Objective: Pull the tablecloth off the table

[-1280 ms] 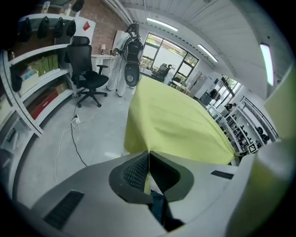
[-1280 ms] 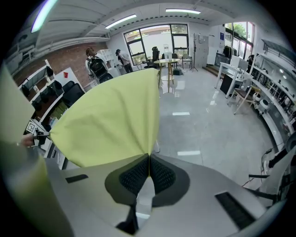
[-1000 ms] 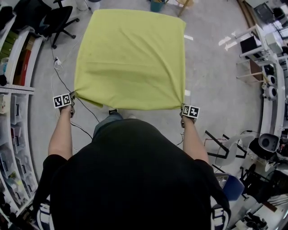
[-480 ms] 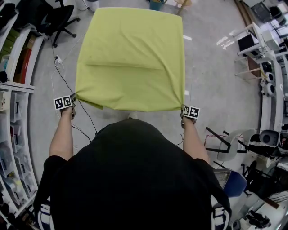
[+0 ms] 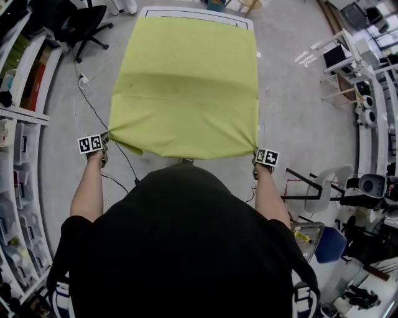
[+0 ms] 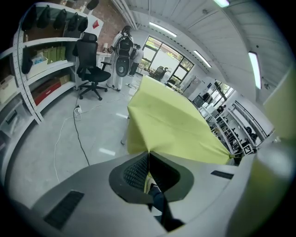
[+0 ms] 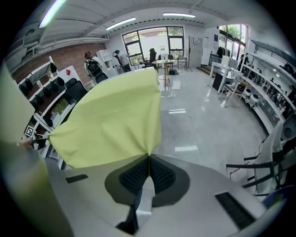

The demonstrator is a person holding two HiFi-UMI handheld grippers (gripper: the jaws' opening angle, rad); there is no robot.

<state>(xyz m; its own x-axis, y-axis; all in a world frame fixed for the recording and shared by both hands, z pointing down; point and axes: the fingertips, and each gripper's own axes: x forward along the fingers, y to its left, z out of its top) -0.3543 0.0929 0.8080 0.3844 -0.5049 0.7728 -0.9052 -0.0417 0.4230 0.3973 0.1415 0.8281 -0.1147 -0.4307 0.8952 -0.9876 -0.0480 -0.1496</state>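
There we had the tablecloth (image 5: 186, 87): a matte yellow-green sheet spread in a broad four-sided sweep. It was smooth for the most part, with one soft fold running across its middle and fine creases fanning out of both near corners. Its far part lay on the table (image 5: 193, 12), and the table's white rim with a thin dark line showed bare beyond the cloth's far edge. The near edge ran taut between our two grippers, above the glossy grey floor (image 5: 298, 112).

On to the left gripper (image 6: 149, 157), with its smooth pale-grey shell and dark ribbed pads (image 6: 136, 171). Its jaws were pressed tight together, pinching the cloth's near left corner, and the fabric gathered to a sharp point right at the seam.

The right gripper (image 7: 149, 162) did the same. Its dimpled black pads (image 7: 134, 176) were clamped on the near right corner, and the cloth flared away from them like a sail.
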